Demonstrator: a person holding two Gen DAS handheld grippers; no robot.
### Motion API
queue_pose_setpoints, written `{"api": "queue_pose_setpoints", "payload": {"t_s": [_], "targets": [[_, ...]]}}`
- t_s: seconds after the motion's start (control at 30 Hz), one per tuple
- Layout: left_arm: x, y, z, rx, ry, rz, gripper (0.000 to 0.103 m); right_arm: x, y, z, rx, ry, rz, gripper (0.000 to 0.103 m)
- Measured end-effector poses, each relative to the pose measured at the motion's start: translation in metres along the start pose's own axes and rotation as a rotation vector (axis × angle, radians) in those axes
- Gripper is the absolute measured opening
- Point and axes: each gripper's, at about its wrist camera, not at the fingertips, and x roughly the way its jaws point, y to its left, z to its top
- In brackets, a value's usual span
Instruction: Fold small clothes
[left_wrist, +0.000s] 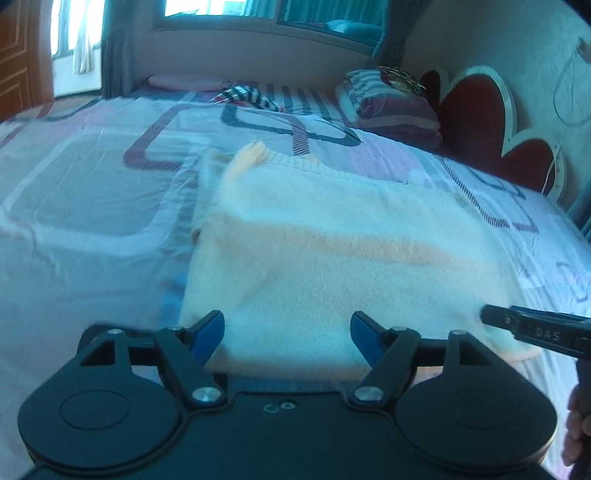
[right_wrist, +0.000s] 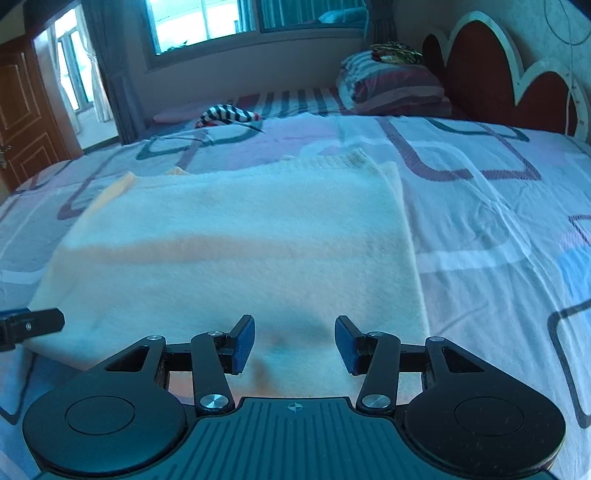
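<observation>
Left gripper (left_wrist: 287, 334) hangs over the near edge of the cream sweater (left_wrist: 332, 258) – jaws spread wide, nothing pinched. The sweater lies folded flat on the patterned bedsheet (right_wrist: 498, 221). Right gripper (right_wrist: 294, 343) – parted too, empty, over its near hem.

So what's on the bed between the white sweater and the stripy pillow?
Only bare patterned bedsheet lies between the white sweater and the stripy pillow; the right wrist view shows it best.

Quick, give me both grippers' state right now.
Left gripper: open, holding nothing, above the cream sweater.
Right gripper: open, holding nothing, above the same sweater.
</observation>
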Motion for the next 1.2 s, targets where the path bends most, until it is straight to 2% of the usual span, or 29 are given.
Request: {"api": "queue_pose_setpoints", "payload": {"t_s": [0.07,0.13,0.2,0.27,0.33,0.53,0.6,0.73,0.9,1.0,1.1,1.13,1.17,1.2], "targets": [[-0.004,0.006,-0.006,-0.060,0.018,-0.026,0.079,-0.002,0.008,0.005,-0.011,-0.010,0.027,0.048],[-0.007,0.012,-0.013,-0.119,0.042,-0.042,0.078,-0.003,0.017,0.009,-0.023,-0.016,0.052,0.048],[-0.007,0.018,-0.020,-0.187,0.063,-0.073,0.073,-0.002,0.025,0.012,-0.039,-0.025,0.067,0.048],[-0.004,0.025,-0.026,-0.257,0.085,-0.102,0.064,-0.001,0.032,0.014,-0.053,-0.028,0.079,0.048],[0.000,0.032,-0.029,-0.340,0.096,-0.124,0.063,0.003,0.037,0.014,-0.059,-0.024,0.090,0.048],[0.021,0.049,-0.026,-0.534,0.027,-0.206,0.064,0.011,0.042,0.018,-0.065,-0.027,0.104,0.048],[0.030,0.052,-0.020,-0.575,-0.009,-0.226,0.068,0.016,0.043,0.022,-0.067,-0.031,0.097,0.048],[0.049,0.048,-0.006,-0.573,-0.070,-0.218,0.068,0.031,0.045,0.033,-0.052,-0.044,0.088,0.048],[0.065,0.056,0.003,-0.643,-0.124,-0.239,0.066,0.055,0.054,0.048,-0.051,-0.055,0.083,0.048],[0.069,0.061,0.003,-0.664,-0.139,-0.231,0.052,0.073,0.060,0.046,-0.085,-0.024,0.041,0.048],[0.071,0.067,0.002,-0.671,-0.138,-0.208,0.029,0.079,0.066,0.038,-0.130,-0.032,0.025,0.057],[0.071,0.069,0.001,-0.678,-0.136,-0.199,0.019,0.079,0.070,0.035,-0.153,-0.032,0.014,0.059],[0.071,0.072,0.000,-0.686,-0.131,-0.193,0.013,0.080,0.073,0.032,-0.175,-0.035,0.002,0.061],[0.071,0.074,0.000,-0.690,-0.129,-0.194,0.012,0.080,0.075,0.030,-0.190,-0.038,-0.006,0.062]]}}
